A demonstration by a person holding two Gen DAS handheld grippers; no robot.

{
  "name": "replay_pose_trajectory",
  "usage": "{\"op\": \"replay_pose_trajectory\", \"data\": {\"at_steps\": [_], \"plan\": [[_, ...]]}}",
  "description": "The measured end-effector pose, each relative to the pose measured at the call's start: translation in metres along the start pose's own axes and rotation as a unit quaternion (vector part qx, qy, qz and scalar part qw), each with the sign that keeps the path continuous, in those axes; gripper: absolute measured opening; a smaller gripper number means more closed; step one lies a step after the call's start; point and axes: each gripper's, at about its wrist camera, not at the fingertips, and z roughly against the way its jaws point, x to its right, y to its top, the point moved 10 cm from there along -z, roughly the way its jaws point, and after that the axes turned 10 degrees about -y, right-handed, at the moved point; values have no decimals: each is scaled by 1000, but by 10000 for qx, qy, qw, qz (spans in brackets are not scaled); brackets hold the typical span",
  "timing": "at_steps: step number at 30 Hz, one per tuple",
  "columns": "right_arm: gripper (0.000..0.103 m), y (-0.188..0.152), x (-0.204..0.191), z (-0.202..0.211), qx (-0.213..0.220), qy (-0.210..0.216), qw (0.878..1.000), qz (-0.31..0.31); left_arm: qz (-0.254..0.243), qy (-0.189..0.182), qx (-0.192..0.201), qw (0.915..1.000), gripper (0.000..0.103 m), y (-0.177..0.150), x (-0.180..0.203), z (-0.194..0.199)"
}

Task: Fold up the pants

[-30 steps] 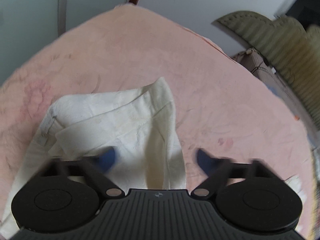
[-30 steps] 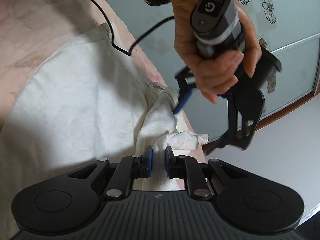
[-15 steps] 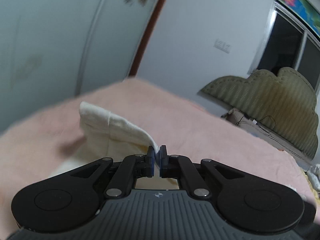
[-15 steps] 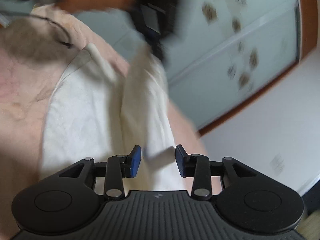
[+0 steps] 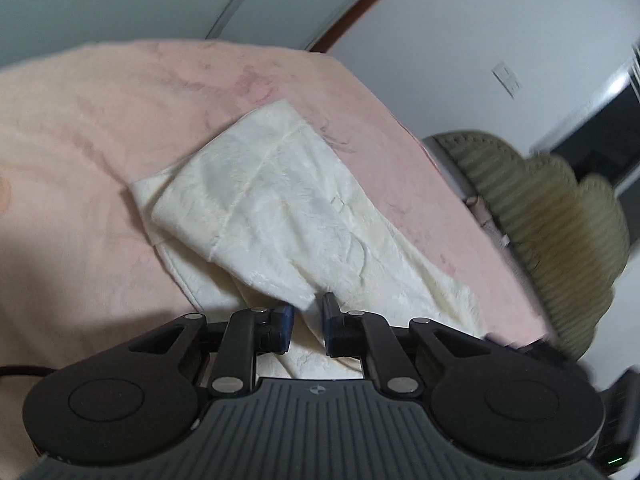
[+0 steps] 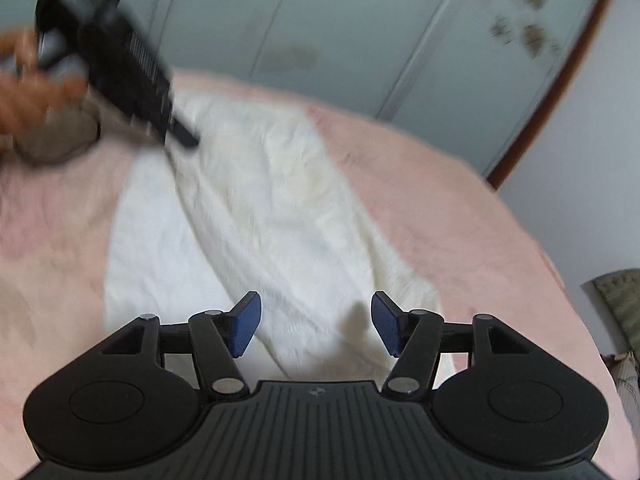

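Cream pants (image 5: 280,208) carry no readable label; both claws, left (image 5: 307,322) and right (image 6: 316,328), opening, grip nothing.

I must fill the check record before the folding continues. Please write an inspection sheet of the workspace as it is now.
Surface: pink blanket, wrinkled, faint reddish marks.
Job's things: cream pants lie on the blanket, one part folded over the rest.
Clutter: nothing seen on the blanket.
Grippers: left tool jaws opening, a cloth corner between the pads, not pressed. Right tool jaws opening, nothing between them, above the pants.
Cables: a dark cable at the left edge of the left wrist view.
Surroundings: pale sliding panels, white wall, olive ribbed cushion beside the bed.
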Motion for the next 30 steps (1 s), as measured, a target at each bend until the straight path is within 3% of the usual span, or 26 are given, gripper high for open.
{"op": "replay_pose_trajectory", "data": {"at_steps": [2, 4, 6, 7, 9, 14, 18, 20, 23, 26, 28, 29, 30], "plan": [[48, -6, -5, -9, -310, 242, 9990, 213, 244, -152, 84, 9996, 18, 3, -5, 1], [27, -9, -10, -11, -450, 409, 9978, 275, 315, -183, 161, 9992, 18, 5, -9, 4], [17, -10, -14, -8, -525, 440, 9971, 317, 173, -62, 183, 9997, 15, 6, -10, 2], [12, -11, -17, -5, -542, 391, 9971, 375, 108, 7, 207, 9997, 6, 6, -10, 2], [7, -13, -23, 2, -565, 300, 9971, 404, -26, -17, 265, 9996, 2, 8, -8, 4], [5, -7, -49, 33, -375, 460, 9982, 60, -605, -59, 657, 9960, 2, 23, 6, 22], [5, 0, -83, 53, -236, 725, 9968, -243, -982, 381, 596, 9927, 3, 19, -2, 26], [5, -7, -93, 48, -319, 548, 9976, -279, -953, 657, 358, 9926, 3, 10, -14, 17], [5, -9, -90, 52, -301, 460, 9944, -904, -1018, 711, 413, 9914, 5, 6, -14, 24], [5, -11, -93, 60, -281, 361, 9930, -1085, -1078, 754, 397, 9905, 7, 5, -13, 26], [6, -15, -93, 56, -262, 233, 9912, -1275, -1068, 907, 316, 9896, 12, 3, -17, 23], [6, -16, -92, 56, -244, 159, 9900, -1380, -1027, 943, 331, 9897, 22, 2, -16, 26], [7, -18, -89, 59, -274, 83, 9878, -1533, -1005, 926, 354, 9900, 22, 1, -15, 30]]}}
